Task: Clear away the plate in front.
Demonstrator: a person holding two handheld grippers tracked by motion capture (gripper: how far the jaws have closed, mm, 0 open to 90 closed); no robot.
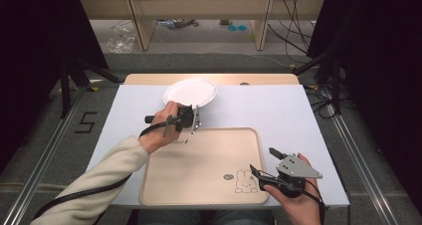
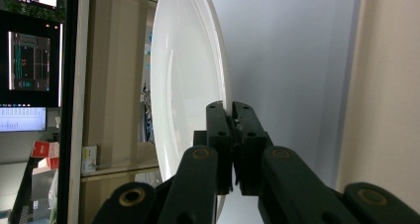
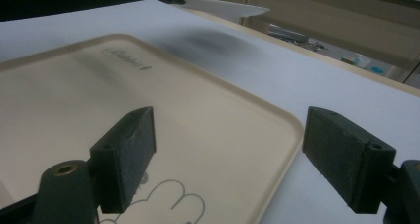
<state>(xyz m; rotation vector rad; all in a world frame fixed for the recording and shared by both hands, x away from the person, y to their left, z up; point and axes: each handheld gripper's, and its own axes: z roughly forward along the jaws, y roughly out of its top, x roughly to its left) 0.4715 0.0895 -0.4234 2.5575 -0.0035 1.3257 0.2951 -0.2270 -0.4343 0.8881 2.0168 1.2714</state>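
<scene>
the left gripper (image 1: 195,119) is clamping the near rim of the white plate (image 1: 189,92), jaws pinched tight on the edge, as the left gripper view is showing with the plate (image 2: 185,85) standing edge-on between them. the plate is sitting at the far middle of the pale grey table cover (image 1: 278,110), just beyond the beige tray (image 1: 199,165); in the right gripper view its shadow is lying on the cover beneath it, so that edge is looking raised. the right gripper (image 1: 266,163) is hovering over the tray's near right corner, jaws spread wide with nothing between them, beside a printed rabbit (image 1: 245,181). a wooden strip (image 1: 149,78) is showing past the cover's far edge. beyond it, grey floor, wooden furniture legs (image 1: 142,21), loose cables (image 1: 293,31) and dark curtains at both sides. monitors (image 2: 29,60) are glowing in the left gripper view.
</scene>
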